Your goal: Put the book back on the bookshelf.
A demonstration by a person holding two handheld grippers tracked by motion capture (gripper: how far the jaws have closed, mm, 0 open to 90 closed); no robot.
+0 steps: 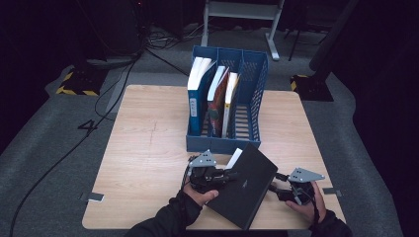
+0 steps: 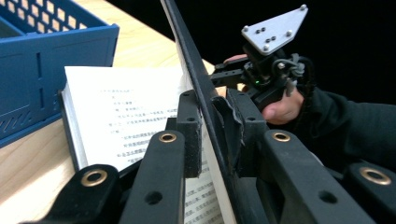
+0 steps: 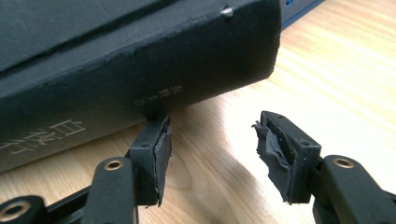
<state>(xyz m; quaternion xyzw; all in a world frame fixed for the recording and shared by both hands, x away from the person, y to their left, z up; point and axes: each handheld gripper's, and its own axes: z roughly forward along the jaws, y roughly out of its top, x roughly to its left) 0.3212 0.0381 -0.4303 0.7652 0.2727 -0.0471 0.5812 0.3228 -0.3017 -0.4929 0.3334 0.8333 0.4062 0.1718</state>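
Where light falls — pale wooden table (image 1: 148, 148).

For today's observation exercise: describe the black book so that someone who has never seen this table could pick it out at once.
Start at the blue file rack at the table's far edge, then come toward the person. Just in front of it lies the black book, its cover clamped by the left gripper. Unlike the colourful books standing in the rack, it is plain black, larger and out on the tabletop.

Black book (image 3: 116, 70) spine, lower left of frame: pale printed characters, too blurred to read. Open page (image 2: 126, 116), centre left: lines of small print, illegible. Floor (image 1: 59, 148), left: marking like "4" (image 1: 90, 126).
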